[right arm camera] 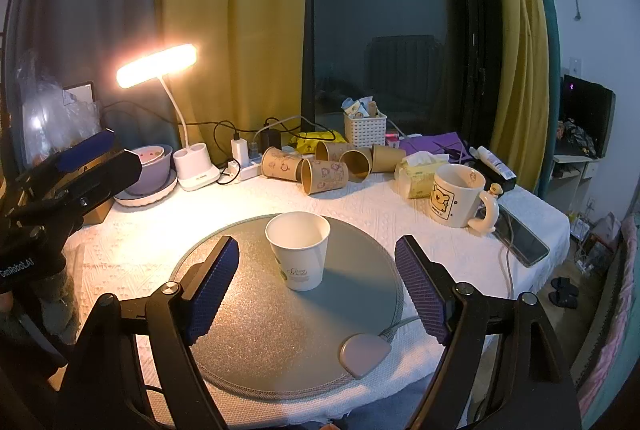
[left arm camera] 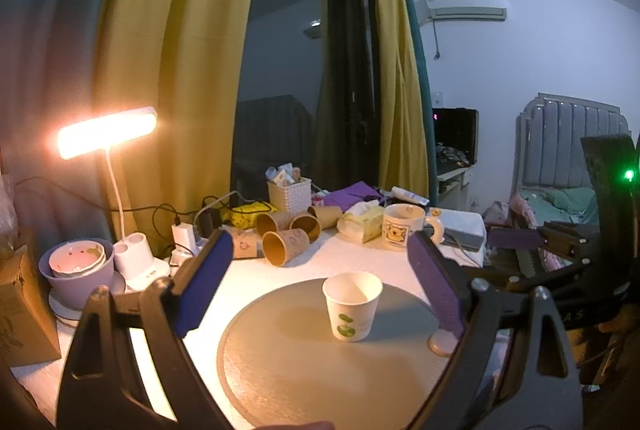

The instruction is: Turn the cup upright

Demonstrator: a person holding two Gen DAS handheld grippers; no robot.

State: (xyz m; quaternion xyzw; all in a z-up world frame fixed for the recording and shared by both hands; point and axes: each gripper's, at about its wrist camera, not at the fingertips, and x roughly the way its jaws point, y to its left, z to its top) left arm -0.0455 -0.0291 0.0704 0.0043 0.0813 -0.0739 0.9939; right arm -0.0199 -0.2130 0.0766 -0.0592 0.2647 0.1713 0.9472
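A white paper cup (left arm camera: pixel 352 306) with a green print stands upright, mouth up, on a round grey mat (left arm camera: pixel 304 362); it also shows in the right wrist view (right arm camera: pixel 299 250) on the mat (right arm camera: pixel 256 326). My left gripper (left arm camera: pixel 320 286) is open and empty, its blue pads wide apart in front of the cup. My right gripper (right arm camera: pixel 316 282) is open and empty, pads either side of the cup's near side without touching it. The right gripper shows at the right of the left wrist view (left arm camera: pixel 532 246); the left gripper shows at the left of the right wrist view (right arm camera: pixel 80 157).
Several brown paper cups (right arm camera: pixel 324 173) lie on their sides at the back. A bear mug (right arm camera: pixel 458 195), tissue pack (right arm camera: pixel 420 169), phone (right arm camera: pixel 524 238), white basket (right arm camera: pixel 365 127), lit desk lamp (right arm camera: pixel 158 65) and purple bowl (right arm camera: pixel 150 169) stand on the white tablecloth (right arm camera: pixel 400 213).
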